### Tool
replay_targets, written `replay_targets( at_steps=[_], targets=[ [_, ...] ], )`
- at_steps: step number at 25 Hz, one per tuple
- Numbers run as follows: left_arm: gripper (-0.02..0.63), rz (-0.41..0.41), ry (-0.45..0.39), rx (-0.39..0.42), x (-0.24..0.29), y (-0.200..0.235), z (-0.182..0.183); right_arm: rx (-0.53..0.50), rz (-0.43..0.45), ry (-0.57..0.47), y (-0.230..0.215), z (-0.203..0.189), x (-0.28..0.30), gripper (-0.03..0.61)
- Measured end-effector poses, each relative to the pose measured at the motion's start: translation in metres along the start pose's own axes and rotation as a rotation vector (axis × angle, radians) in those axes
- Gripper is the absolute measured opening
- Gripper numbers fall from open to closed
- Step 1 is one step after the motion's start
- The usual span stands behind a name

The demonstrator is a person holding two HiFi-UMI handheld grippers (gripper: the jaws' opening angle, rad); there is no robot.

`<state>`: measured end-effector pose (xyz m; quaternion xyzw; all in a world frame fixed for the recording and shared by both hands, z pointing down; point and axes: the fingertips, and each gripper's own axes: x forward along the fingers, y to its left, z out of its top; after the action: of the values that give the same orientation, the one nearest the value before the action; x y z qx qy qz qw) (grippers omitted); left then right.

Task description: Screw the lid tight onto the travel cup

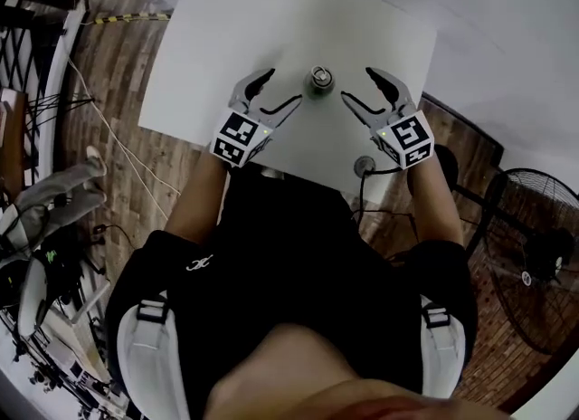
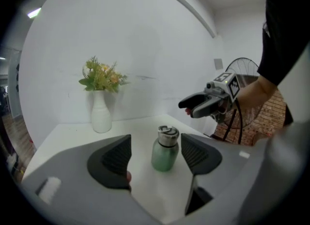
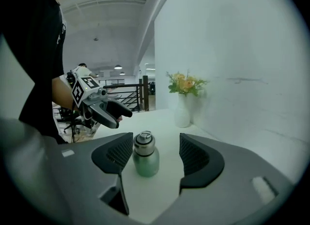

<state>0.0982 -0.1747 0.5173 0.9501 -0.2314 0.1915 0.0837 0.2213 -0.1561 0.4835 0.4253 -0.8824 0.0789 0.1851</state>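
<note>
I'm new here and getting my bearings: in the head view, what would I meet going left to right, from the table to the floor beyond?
In order: left gripper → travel cup, standing on the white table → right gripper → floor fan, off the table to the right.

A white table (image 1: 208, 65) fills the upper centre of the head view, set against a plain white wall (image 2: 145, 40). A white vase of flowers (image 2: 100, 115) stands at its far edge. Wood plank floor (image 1: 118, 74) with thin cables (image 1: 116, 142) lies at the left. A black fan (image 1: 534, 264) stands at the lower right.
</note>
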Motion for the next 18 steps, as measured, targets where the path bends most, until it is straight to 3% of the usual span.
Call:
replay_targets(
  at_steps=[8, 13, 18],
  targets=[
    [0.367, -0.024, 0.070, -0.018, 0.042, -0.019, -0.033, -0.151, 0.331, 0.136, 0.017, -0.012, 0.051, 0.287],
    [0.371, -0.071, 0.108, 0.043, 0.074, -0.018, -0.050, -0.279, 0.477, 0.229, 0.019, -0.022, 0.079, 0.287],
    [0.371, -0.078, 0.127, 0.033, 0.094, -0.019, -0.068, -0.438, 0.643, 0.410, 0.027, -0.058, 0.094, 0.287]
  ],
)
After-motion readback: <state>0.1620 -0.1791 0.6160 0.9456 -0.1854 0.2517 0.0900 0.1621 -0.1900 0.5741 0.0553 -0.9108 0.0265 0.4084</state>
